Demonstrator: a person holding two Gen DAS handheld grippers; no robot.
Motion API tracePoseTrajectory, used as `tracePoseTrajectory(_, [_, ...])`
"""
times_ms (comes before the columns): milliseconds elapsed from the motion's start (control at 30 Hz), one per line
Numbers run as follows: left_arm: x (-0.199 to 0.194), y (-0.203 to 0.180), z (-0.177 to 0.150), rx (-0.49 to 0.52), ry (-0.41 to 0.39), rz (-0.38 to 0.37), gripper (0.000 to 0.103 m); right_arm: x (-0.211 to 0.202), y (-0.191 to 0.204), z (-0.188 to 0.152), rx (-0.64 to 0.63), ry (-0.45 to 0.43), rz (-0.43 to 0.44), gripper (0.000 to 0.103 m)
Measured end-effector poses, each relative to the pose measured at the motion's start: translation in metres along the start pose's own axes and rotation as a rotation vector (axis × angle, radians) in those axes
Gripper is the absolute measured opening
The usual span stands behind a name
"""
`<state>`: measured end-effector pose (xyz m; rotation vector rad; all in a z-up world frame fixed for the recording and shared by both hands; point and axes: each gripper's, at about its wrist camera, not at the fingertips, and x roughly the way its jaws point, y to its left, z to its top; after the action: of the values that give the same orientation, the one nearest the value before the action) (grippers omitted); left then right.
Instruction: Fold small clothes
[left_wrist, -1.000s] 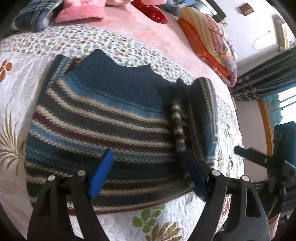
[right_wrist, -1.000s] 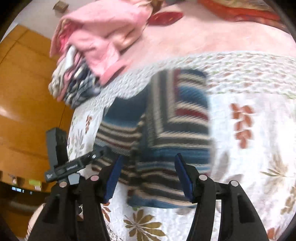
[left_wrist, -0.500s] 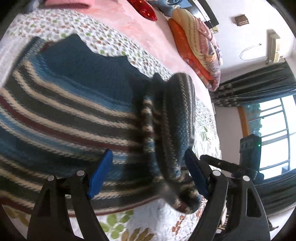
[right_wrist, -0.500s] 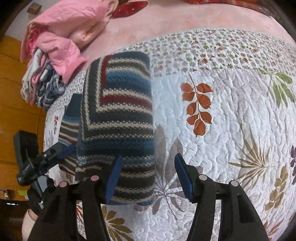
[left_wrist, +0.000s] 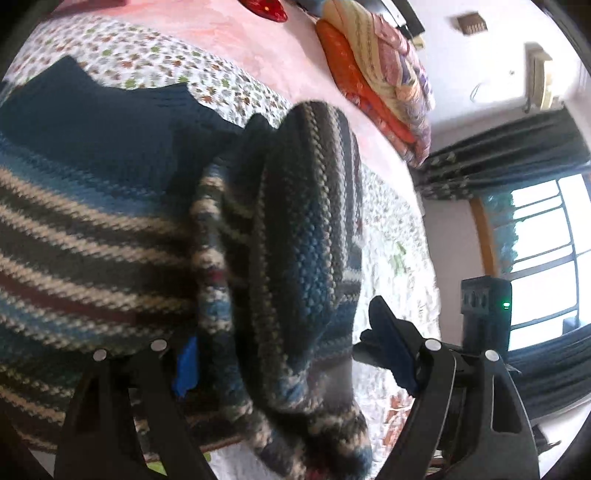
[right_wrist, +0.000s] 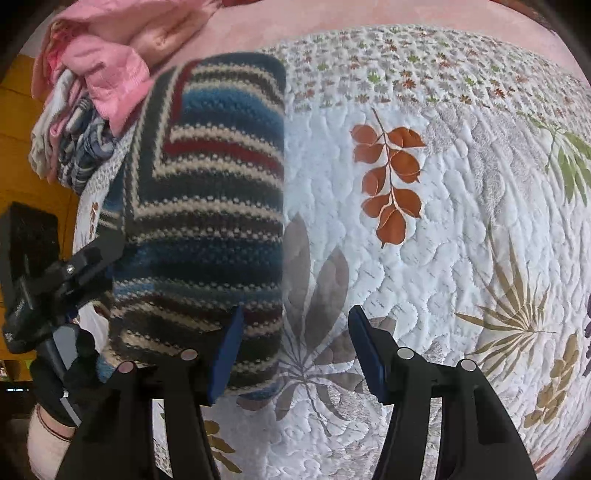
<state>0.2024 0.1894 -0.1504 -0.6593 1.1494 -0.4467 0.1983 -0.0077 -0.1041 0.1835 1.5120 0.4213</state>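
Lay on the quilted floral bedspread (right_wrist: 424, 258): a knitted sweater (right_wrist: 218, 206), striped in navy, teal, cream and dark red, one side folded over into a raised, rounded ridge. Straddled that fold with fingers spread wide, gripping nothing: the left gripper (left_wrist: 288, 354). Hovered wide open beside the sweater's straight edge: the right gripper (right_wrist: 295, 347).
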Motion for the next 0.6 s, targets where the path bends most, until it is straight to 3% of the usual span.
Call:
tracePoseTrajectory(100, [0.01,-0.007,0.004,0.018,0.005,0.041,0.075,-0.006,-0.002,0.002,0.002,-0.018,-0.002,0.06])
tracePoseTrajectory(200, [0.019,-0.012,0.008,0.031,0.011,0.1,0.054,-0.013,-0.01,0.004,0.023,-0.037,-0.003,0.06])
tracePoseTrajectory(333, [0.017,-0.02,0.01,0.05,-0.016,0.109,0.027,-0.013,-0.02,0.004,0.047,-0.035,-0.014,0.06])
tracePoseTrajectory(467, [0.007,-0.032,0.01,0.092,-0.049,0.089,0.023,-0.016,-0.03,0.002,0.06,-0.04,-0.015,0.06])
tracePoseTrajectory(600, [-0.013,-0.026,0.014,0.067,-0.066,0.038,0.023,-0.017,-0.033,0.0,0.058,-0.048,0.002,0.06])
